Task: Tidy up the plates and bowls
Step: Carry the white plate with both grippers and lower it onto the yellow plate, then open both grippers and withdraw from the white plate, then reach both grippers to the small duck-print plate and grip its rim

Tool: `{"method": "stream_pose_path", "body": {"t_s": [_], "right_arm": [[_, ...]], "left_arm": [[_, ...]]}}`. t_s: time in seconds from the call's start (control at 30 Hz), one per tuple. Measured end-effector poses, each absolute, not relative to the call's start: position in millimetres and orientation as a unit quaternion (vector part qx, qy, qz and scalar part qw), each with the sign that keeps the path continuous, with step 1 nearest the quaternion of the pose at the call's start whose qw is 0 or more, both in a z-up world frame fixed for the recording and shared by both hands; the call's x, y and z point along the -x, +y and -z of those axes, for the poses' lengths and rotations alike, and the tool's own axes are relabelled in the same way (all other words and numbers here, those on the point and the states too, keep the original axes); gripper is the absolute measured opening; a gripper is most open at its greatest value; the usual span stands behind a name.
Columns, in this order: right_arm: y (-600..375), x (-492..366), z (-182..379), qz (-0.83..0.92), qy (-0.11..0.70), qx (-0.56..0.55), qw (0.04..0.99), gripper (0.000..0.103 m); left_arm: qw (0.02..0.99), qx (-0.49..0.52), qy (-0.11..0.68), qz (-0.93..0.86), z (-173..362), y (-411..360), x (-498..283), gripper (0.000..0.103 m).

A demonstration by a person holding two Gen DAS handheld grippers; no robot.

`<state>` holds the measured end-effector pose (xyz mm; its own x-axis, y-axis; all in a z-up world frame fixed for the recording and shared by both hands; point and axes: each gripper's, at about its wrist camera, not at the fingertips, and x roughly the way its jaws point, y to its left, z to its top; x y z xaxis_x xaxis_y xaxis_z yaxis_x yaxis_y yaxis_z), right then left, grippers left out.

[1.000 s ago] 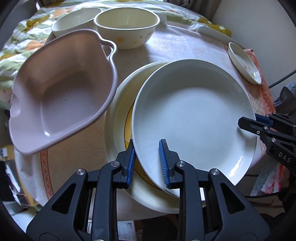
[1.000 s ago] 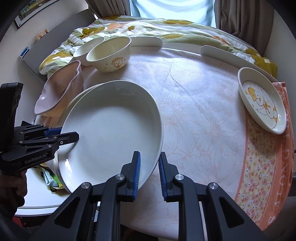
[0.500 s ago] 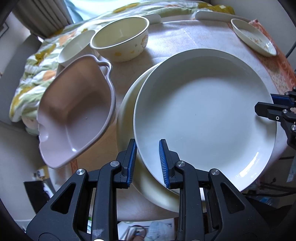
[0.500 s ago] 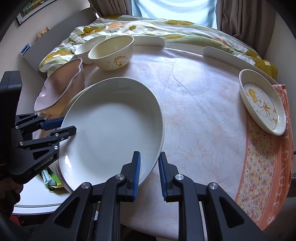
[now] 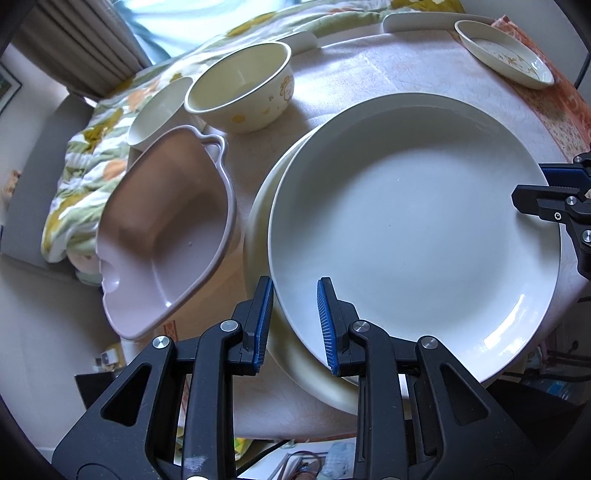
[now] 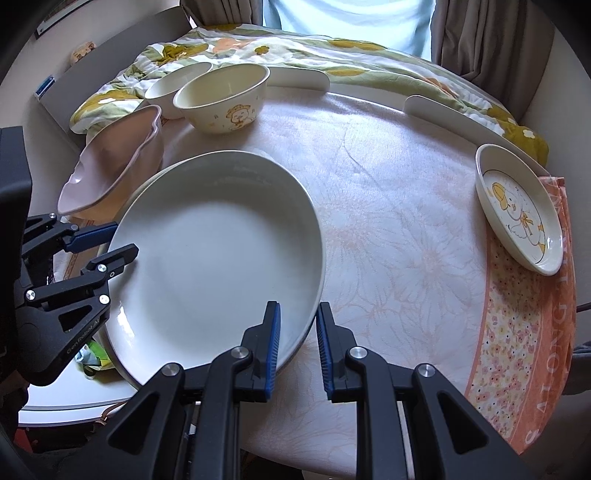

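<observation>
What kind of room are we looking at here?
Most likely a home dining corner: a round table under a floral cloth, cartoon-printed cream bowl and duck-printed oval dish, a flowered quilt beside curtains.

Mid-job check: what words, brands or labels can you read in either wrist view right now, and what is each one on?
"GenRobot.AI": on the side of the left gripper, seen in the right wrist view.
Large orange capitals along the floral cloth border: sideways and partly cut off, not reliably readable.
The duck plate and cartoon bowl show pictures only.
</observation>
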<state>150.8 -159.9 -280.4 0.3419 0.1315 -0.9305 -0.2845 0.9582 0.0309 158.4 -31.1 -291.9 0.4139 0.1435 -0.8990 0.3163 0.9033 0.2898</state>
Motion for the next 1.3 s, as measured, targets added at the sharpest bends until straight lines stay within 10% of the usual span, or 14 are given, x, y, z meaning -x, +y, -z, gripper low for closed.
{"method": "stream_pose_path", "body": {"t_s": [0.7,1.07,1.13,1.2,1.3], "right_arm": [[-162,-153,282,-0.115,0.558,0.061,0.82,0.018],[-210,-155,217,-0.084,0.49,-0.037,0.867,0.019],[-226,-150,208,-0.057,0.476,-0.051,0.876,0.04],[-243,-141,198,-0.028,0.457,-0.068,0.887,0.096],[-272,-125,188,0.016,0.443,-0.084,0.892,0.099]], "left_arm": [[0.824,-0.21,0.525,0.04,283,-24,-156,0.022],[0.869,-0.101,0.467,0.129,193,-39,-172,0.024],[0.869,-0.093,0.461,0.156,185,-50,-184,0.051],[0.869,-0.075,0.45,0.189,175,-64,-195,0.097],[0.873,-0.055,0.419,0.244,160,-88,-206,0.103]]}}
